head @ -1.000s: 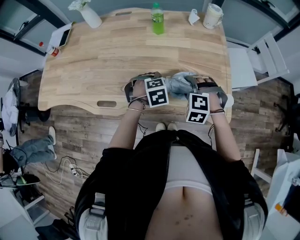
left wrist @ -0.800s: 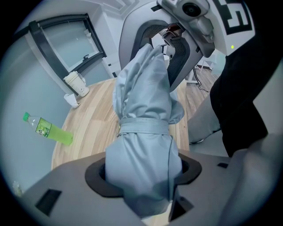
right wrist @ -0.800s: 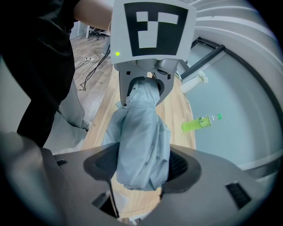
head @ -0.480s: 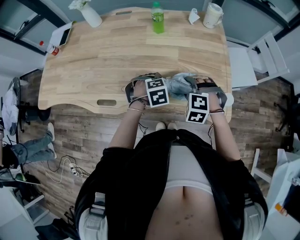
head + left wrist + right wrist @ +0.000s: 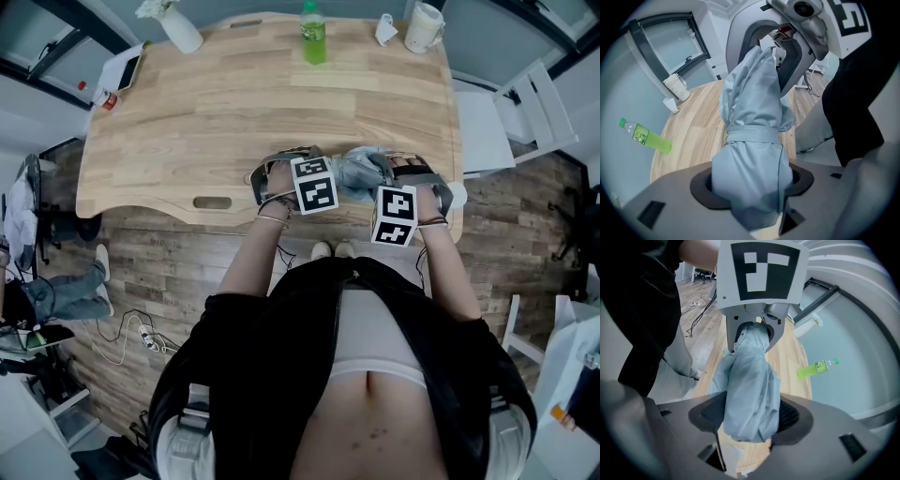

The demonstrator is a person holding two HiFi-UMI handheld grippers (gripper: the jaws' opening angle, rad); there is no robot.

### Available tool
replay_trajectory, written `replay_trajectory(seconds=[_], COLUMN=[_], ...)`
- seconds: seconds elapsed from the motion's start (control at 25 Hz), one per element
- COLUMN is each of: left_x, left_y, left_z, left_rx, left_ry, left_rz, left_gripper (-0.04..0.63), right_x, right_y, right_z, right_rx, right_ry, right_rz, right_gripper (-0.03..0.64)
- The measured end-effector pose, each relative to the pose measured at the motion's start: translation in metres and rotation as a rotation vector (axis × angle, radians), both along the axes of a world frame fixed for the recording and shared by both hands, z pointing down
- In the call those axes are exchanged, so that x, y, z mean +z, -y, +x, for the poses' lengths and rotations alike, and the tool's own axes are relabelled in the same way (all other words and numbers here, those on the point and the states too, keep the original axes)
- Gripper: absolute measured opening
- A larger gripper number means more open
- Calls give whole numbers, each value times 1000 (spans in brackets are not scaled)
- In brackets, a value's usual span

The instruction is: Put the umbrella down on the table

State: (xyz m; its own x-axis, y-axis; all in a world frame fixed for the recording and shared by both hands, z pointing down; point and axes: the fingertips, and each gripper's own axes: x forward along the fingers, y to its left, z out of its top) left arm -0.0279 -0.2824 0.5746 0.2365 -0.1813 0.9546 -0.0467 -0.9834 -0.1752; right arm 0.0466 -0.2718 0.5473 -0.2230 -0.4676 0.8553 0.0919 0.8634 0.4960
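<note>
A folded pale blue-grey umbrella [image 5: 357, 170] is held level between both grippers over the near edge of the wooden table [image 5: 187, 122]. In the left gripper view the umbrella [image 5: 752, 140], strapped round its middle, fills the jaws of my left gripper [image 5: 751, 183], which is shut on it. My right gripper [image 5: 749, 413] is shut on the umbrella's [image 5: 749, 390] other end. In the head view the left gripper [image 5: 323, 178] and right gripper [image 5: 386, 178] face each other. Whether the umbrella touches the tabletop cannot be told.
A green bottle [image 5: 314, 36] stands at the table's far edge, with a white jug [image 5: 424, 28] and a small white cup [image 5: 385, 32] to its right. A white vase [image 5: 178, 28] and a phone [image 5: 126, 73] lie far left. A white chair [image 5: 511, 117] stands at the right.
</note>
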Motion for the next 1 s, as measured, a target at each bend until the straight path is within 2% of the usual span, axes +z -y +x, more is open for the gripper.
replay_trajectory(seconds=[1.0], left_x=[17], left_y=[-9], left_z=[-4], left_rx=[0], left_ry=[27], left_rz=[-23], left_gripper=[282], right_x=[18], right_y=[-8], right_z=[-3], right_rx=[13], right_ry=[20], right_rz=[-38], right_gripper=[304])
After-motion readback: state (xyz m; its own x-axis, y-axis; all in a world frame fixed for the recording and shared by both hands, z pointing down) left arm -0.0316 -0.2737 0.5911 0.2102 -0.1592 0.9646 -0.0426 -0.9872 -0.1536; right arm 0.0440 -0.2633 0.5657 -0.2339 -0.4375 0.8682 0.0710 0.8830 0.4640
